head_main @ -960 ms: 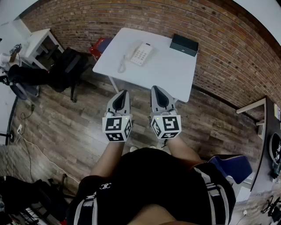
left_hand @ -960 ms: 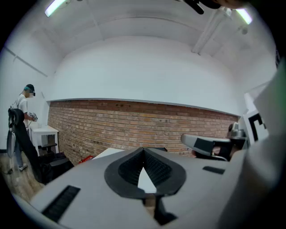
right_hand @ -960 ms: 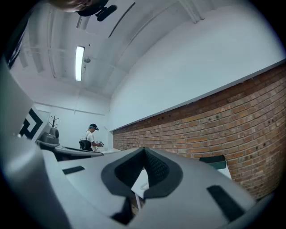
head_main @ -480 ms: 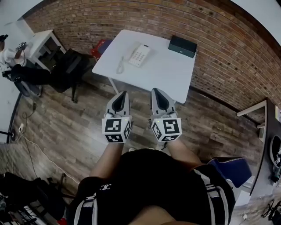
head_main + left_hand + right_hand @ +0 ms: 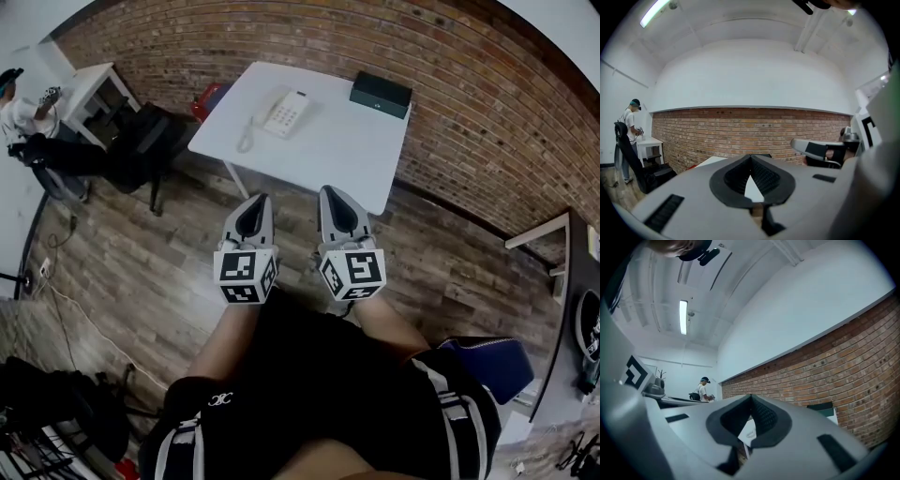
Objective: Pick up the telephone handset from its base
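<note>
A white telephone (image 5: 281,112) rests on the white table (image 5: 328,155), with its handset (image 5: 256,120) lying on the base's left side and a cord trailing toward the table edge. My left gripper (image 5: 257,200) and right gripper (image 5: 333,191) hover side by side above the wooden floor, short of the table's near edge and well apart from the phone. Both point level at the table with jaws closed and nothing between them. In the left gripper view the left gripper (image 5: 750,158) is shut, and in the right gripper view the right gripper (image 5: 751,398) is too.
A black box (image 5: 381,94) sits at the table's far right corner by the brick wall (image 5: 469,84). A black chair (image 5: 141,141) and a small white side table (image 5: 89,89) stand to the left, where a person (image 5: 17,117) stands. A blue seat (image 5: 487,361) is behind me, right.
In the head view the table and phone have slid a little to the left. Both grippers stay shut and side by side, shifted slightly left and up in the picture.
</note>
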`<state>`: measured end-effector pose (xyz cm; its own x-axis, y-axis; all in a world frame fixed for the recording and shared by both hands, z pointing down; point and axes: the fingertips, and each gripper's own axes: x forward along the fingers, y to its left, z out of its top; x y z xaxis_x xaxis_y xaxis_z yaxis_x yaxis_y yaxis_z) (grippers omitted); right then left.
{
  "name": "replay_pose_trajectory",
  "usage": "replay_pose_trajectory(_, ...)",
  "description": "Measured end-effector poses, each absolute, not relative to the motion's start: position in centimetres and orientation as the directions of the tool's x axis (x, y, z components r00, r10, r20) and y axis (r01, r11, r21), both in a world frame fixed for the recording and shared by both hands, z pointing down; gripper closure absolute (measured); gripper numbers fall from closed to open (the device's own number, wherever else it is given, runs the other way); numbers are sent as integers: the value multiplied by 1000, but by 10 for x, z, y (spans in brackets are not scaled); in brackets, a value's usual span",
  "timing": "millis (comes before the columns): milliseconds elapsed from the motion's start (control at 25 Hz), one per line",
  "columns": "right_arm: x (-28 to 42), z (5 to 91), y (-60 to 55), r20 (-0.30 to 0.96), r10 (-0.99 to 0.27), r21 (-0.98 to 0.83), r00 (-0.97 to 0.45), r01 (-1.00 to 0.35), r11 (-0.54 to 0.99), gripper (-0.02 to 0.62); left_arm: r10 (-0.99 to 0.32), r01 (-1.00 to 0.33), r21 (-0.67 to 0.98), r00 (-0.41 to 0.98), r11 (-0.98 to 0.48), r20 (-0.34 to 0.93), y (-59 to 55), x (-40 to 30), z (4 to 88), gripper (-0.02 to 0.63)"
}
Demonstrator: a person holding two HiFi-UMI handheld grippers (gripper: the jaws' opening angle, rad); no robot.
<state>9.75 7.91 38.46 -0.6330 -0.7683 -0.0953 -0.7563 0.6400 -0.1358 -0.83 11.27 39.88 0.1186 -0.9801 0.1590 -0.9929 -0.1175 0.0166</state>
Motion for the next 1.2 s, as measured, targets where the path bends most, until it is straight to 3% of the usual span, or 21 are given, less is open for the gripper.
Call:
replay_pose_trajectory(680,76,397,-9,-97,-782,-88,-616,-777,624,597,-983,-991,27,131,-128,133,22,-48,409,604)
replay_pose_trajectory(1200,0,397,-130,-47,-801,-95,-597,-796,598,597,-972,-984,62,175,-167,158,-108,-122,412,605)
